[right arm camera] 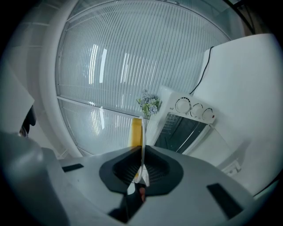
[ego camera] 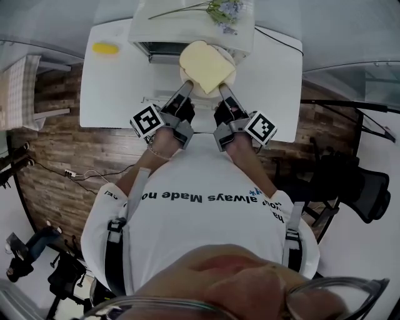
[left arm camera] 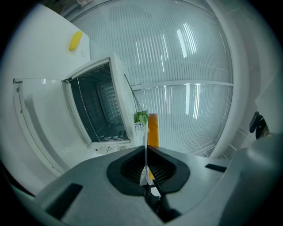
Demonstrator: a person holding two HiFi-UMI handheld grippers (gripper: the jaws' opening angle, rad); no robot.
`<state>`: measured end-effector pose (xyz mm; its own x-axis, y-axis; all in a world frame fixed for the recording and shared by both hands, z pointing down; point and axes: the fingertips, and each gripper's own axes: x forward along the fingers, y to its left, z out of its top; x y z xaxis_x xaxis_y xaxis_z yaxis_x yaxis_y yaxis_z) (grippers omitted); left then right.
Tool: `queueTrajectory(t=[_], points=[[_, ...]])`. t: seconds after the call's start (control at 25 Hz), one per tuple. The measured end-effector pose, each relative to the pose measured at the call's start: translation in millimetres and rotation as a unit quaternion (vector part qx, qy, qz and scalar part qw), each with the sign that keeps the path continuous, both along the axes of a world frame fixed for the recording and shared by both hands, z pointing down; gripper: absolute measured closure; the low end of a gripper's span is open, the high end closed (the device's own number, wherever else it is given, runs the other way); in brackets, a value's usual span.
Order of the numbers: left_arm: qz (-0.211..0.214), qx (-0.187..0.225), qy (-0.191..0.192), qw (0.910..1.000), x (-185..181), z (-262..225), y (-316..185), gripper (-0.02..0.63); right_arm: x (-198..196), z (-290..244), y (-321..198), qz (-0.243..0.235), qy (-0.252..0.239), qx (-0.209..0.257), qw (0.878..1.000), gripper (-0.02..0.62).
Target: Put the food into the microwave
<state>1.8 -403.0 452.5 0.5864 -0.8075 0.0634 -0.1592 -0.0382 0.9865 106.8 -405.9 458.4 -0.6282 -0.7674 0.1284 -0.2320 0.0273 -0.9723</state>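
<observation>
A white plate (ego camera: pixel 229 76) with a pale yellow slice of bread (ego camera: pixel 205 64) hangs over the white table (ego camera: pixel 112 94), just in front of the microwave (ego camera: pixel 159 28). My left gripper (ego camera: pixel 185 89) is shut on the plate's near left rim and my right gripper (ego camera: pixel 223 91) on its near right rim. In the left gripper view, the left gripper (left arm camera: pixel 146 152) pinches the plate's thin rim (left arm camera: pixel 145 139) edge-on, with the bread (left arm camera: pixel 153 128) beyond and the microwave's open cavity (left arm camera: pixel 95 108) to the left. In the right gripper view, the right gripper (right arm camera: pixel 142 152) grips the rim (right arm camera: pixel 143 132); the microwave (right arm camera: pixel 185 126) lies right.
The microwave's door (left arm camera: pixel 35 114) is folded down onto the table. A yellow object (ego camera: pixel 105 47) lies at the table's far left. Flowers (ego camera: pixel 222 9) rest on the microwave's top. A black cable (ego camera: pixel 281 39) runs behind it. Chairs and wooden floor surround the table.
</observation>
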Motion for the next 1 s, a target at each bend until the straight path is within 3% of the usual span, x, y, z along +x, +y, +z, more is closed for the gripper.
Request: queueTrajectory(t=[0.28, 0.56, 0.84, 1.0], points=[[0.009, -0.004, 0.016, 0.9998, 5.4, -1.1, 4.0, 0.588, 2.8, 4.9, 6.4, 0.005, 0.002, -0.008, 1.000, 0.571], [0.015, -0.031, -0.005, 0.9994, -10.9, 29.7, 5.1, 0.588, -9.4, 34.8, 8.6, 0.004, 0.019, -0.034, 0.999, 0.571], [0.022, -0.057, 0.015, 0.9980, -16.5, 60.0, 11.6, 0.588, -18.2, 64.9, 16.2, 0.003, 0.023, -0.055, 0.998, 0.571], [0.031, -0.065, -0.011, 0.9973, -23.4, 81.3, 11.9, 0.588, -23.9, 85.2, 17.8, 0.001, 0.022, -0.072, 0.997, 0.571]])
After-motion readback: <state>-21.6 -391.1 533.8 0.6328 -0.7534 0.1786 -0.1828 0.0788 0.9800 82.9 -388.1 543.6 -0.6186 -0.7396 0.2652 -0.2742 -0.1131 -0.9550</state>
